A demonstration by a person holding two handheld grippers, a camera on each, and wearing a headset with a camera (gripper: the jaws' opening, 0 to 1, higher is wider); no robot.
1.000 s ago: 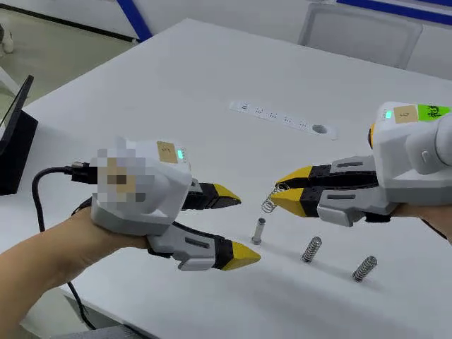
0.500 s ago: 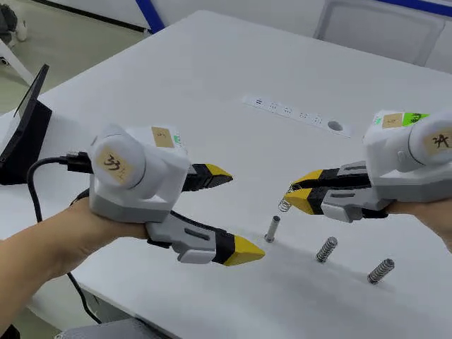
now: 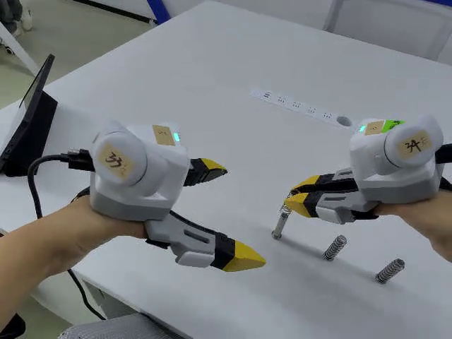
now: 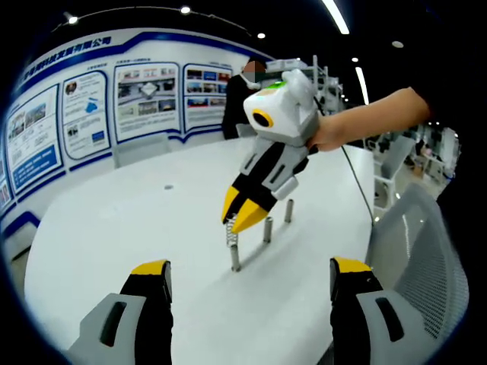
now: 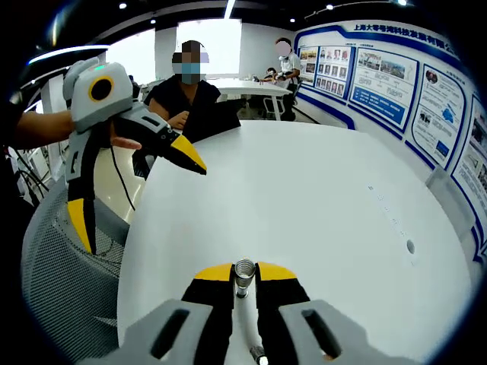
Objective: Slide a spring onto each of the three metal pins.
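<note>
head view: power strip [image 3: 296, 107] beyond pin [image 3: 280, 224]

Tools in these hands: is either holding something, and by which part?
The right tool pinches a spring near its upper end; the left tool is open, holding nothing.

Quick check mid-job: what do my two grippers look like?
Both have white-and-grey bodies and black jaws with yellow tips. The left gripper carries a round label marked 33 and a black cable; the right gripper has a round label and a green sticker. Forearms are bare.
</note>
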